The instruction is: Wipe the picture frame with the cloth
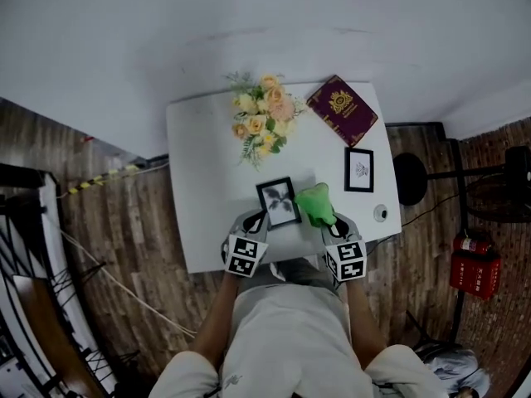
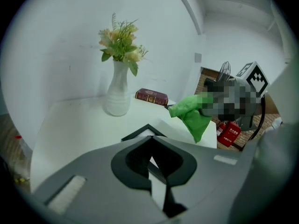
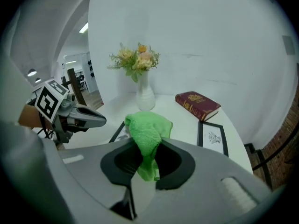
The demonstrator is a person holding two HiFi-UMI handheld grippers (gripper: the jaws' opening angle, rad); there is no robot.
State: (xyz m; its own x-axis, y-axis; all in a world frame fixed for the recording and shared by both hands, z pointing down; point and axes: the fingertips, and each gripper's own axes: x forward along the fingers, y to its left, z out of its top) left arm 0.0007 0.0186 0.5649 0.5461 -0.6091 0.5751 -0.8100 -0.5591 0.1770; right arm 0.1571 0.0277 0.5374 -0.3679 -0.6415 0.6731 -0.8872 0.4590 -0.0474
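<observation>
A small black picture frame (image 1: 278, 201) with a dark butterfly-like print lies near the front middle of the white table (image 1: 199, 156). My left gripper (image 1: 259, 219) is shut on its near left corner; in the left gripper view the frame's edge (image 2: 140, 132) runs between the jaws (image 2: 150, 160). My right gripper (image 1: 328, 220) is shut on a bunched green cloth (image 1: 314, 203). The cloth (image 3: 147, 129) sticks up out of the jaws, just right of the frame and against its right edge. In the left gripper view, the cloth (image 2: 194, 113) hangs from the other gripper.
A second black frame (image 1: 359, 170) lies flat at the table's right. Behind are a vase of flowers (image 1: 263, 116) and a dark red book (image 1: 342, 109). A small round object (image 1: 380, 213) sits by the right edge. A red fire extinguisher (image 1: 473, 259) stands on the floor.
</observation>
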